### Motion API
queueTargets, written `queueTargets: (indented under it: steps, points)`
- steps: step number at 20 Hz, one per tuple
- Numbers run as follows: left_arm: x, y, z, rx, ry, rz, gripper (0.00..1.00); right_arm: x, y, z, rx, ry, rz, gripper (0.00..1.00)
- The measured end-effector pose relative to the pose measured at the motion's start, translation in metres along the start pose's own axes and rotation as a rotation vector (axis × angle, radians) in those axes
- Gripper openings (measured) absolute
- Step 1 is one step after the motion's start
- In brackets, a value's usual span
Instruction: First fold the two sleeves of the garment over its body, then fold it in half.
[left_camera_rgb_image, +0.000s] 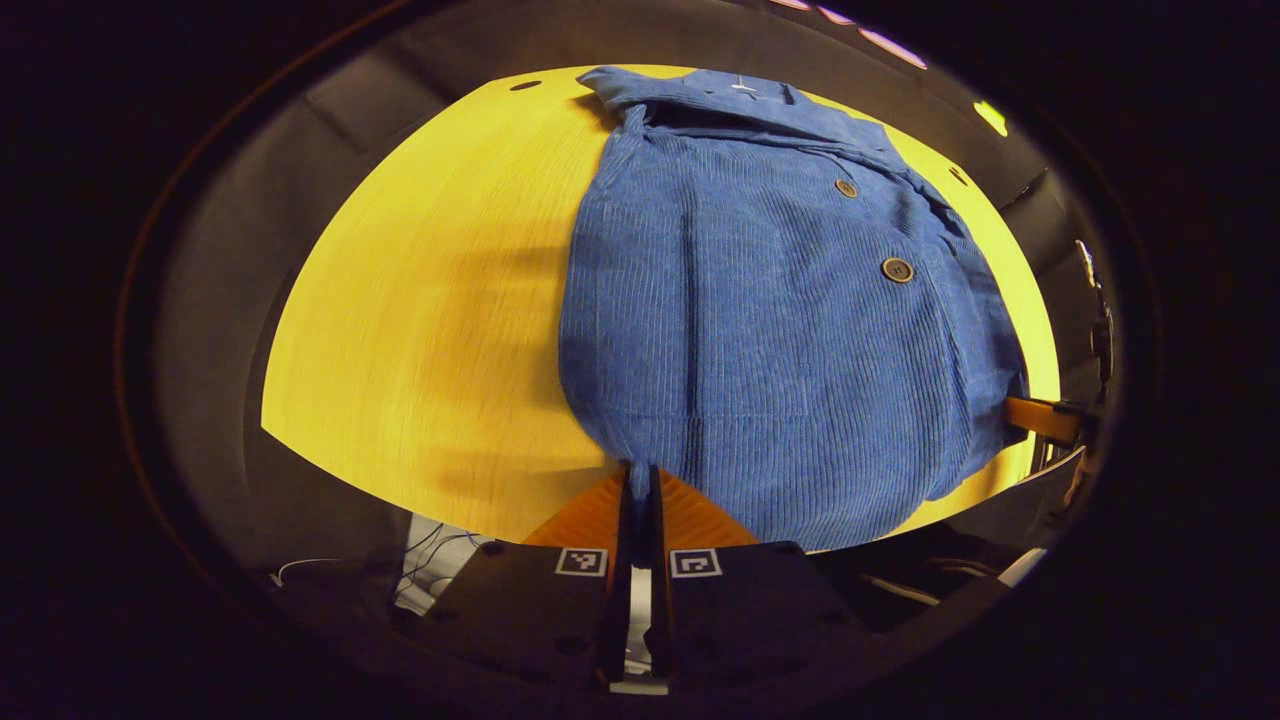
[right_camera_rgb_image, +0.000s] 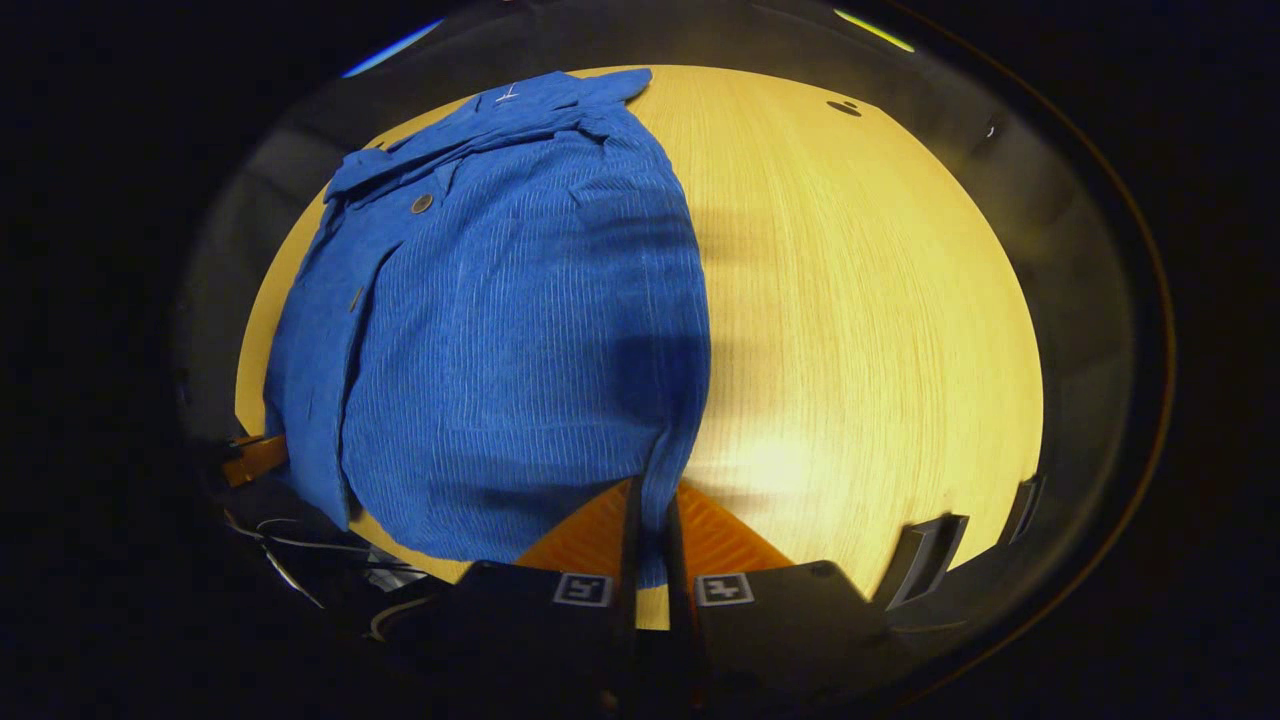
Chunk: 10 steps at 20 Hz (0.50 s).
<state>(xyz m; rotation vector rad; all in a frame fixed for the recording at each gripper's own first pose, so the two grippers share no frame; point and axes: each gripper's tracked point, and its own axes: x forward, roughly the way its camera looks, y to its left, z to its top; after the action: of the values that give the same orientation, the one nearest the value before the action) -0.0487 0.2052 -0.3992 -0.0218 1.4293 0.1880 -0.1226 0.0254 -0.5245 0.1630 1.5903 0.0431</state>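
A blue corduroy button-front shirt (left_camera_rgb_image: 780, 330), sleeves tucked in, lies on a yellow wooden table (left_camera_rgb_image: 430, 330) as the left gripper (left_camera_rgb_image: 640, 480) and right gripper (right_camera_rgb_image: 652, 495) each pinch a bottom hem corner, the soft, thick cloth likely to drape and need both corners carried together.

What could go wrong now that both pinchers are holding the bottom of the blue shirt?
1. Each gripper pinches only a thin bit of the shirt hem: the left gripper and the right gripper. The cloth could slip out when lifted.
2. If one hand rises faster, the half-fold may land crooked on the table.
3. The sleeves look tucked over the body; a quick lift could shake them loose.
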Motion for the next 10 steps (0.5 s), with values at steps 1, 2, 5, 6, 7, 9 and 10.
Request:
queueTargets:
  steps: [1,2,5,6,7,9,10]
  points:
    - [0.003,0.001,0.001,-0.028,0.006,-0.011,0.07,0.0,0.002,0.003,0.016,-0.006,0.006,0.02]
    - [0.0,-0.001,0.002,-0.057,0.006,-0.031,0.0,0.0,0.001,0.002,0.008,0.004,0.013,0.11]
    - [-0.001,0.001,0.003,-0.114,0.019,-0.101,0.0,-0.001,0.002,0.003,0.018,0.01,0.029,0.02]
    - [-0.001,0.0,0.001,-0.124,0.031,-0.117,0.0,-0.001,0.004,0.002,0.026,0.014,0.038,0.02]
    - [-0.002,0.001,0.0,-0.135,0.034,-0.127,0.0,-0.002,0.006,0.002,0.038,0.018,0.052,0.02]
    - [-0.005,-0.001,0.0,-0.134,0.035,-0.132,0.0,-0.005,0.012,0.003,0.046,0.017,0.073,0.02]
    - [-0.008,-0.002,0.001,-0.128,0.035,-0.13,0.0,-0.008,0.015,0.005,0.046,0.01,0.081,0.02]
